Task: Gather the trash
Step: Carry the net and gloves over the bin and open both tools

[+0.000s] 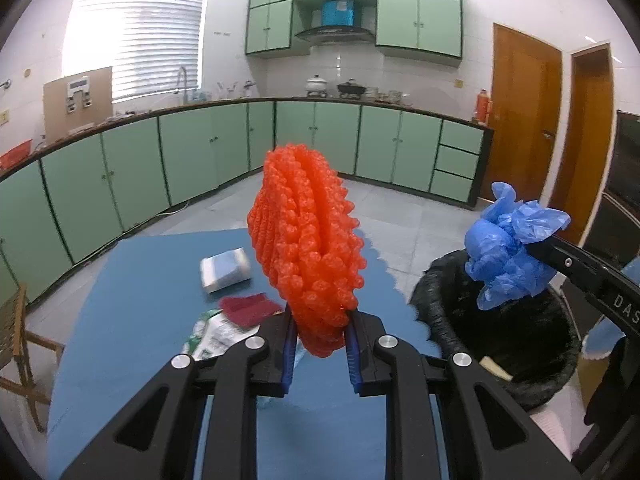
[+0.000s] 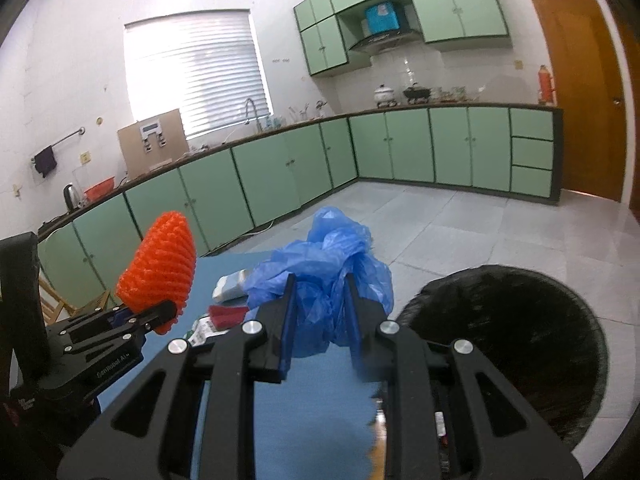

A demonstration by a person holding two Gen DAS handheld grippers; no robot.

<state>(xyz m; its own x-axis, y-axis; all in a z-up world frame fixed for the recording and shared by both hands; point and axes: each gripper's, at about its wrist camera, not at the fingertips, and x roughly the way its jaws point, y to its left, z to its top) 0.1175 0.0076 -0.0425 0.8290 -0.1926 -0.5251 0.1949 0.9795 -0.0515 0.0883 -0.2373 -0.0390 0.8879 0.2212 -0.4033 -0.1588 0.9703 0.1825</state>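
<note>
An orange foam net (image 1: pixel 306 248) is pinched at its bottom end by the left gripper (image 1: pixel 322 346). The net is held up in the air above the blue table (image 1: pixel 152 288). A crumpled blue plastic bag (image 2: pixel 320 276) is pinched by the right gripper (image 2: pixel 320 344). The bag is held near the black bin (image 2: pixel 508 344), which stands just beside the table edge. In the left view, the bag is seen over the bin's rim.

Both things look very light and soft. The net is squashy and springy, so it is best held low, where it is bunched together. The bag is thin and slippery, so a thick fold in the middle is the safest spot. A loose corner could slide out of the pads.

More trash is left on the table. A small white packet (image 1: pixel 225 270) is seen there, with a dark red wrapper (image 1: pixel 250 309) and a green and white wrapper (image 1: pixel 210 334) close by. These look flat and thin, so an edge may have to be pinched.
</note>
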